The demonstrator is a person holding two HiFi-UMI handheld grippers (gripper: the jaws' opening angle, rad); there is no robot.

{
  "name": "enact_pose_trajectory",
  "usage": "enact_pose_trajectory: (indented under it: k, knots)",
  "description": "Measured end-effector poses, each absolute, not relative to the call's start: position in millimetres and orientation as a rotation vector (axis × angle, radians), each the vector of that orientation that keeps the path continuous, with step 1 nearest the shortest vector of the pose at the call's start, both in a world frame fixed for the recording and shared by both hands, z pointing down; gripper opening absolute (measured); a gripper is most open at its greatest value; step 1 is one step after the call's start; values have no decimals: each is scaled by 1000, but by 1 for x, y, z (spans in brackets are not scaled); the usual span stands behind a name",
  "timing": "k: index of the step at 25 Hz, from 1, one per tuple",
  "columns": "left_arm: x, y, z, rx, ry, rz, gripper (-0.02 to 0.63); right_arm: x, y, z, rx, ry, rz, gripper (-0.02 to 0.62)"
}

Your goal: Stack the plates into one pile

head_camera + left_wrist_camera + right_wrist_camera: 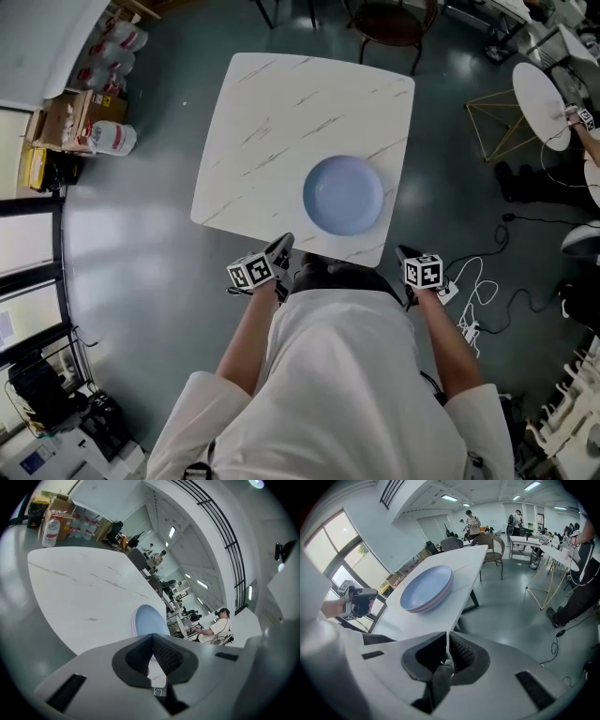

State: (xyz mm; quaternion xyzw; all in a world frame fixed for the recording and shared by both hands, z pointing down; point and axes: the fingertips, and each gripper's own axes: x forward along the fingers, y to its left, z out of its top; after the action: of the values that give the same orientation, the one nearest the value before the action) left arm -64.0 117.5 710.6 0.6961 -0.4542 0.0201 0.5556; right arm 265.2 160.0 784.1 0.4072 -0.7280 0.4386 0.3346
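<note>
A pile of plates, blue on top with a pink rim showing beneath, sits on the white marble table near its front right edge. The left gripper view shows the pile just beyond the jaws, and the right gripper view shows it ahead on the table. My left gripper hovers at the table's near edge, left of the pile, shut with nothing in it. Off the near right corner, my right gripper is also shut and empty.
A dark chair stands at the table's far side. Cardboard boxes and packs of water bottles line the left wall. Cables and a power strip lie on the floor at right, near a gold wire stand and a round white table.
</note>
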Motion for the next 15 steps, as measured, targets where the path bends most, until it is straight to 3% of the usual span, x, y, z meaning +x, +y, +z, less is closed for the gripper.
enact_pose_trajectory:
  k: [15]
  knots:
    - [-99, 146, 657, 1919, -957, 226, 12, 201, 184, 727, 1242, -1959, 1071, 37]
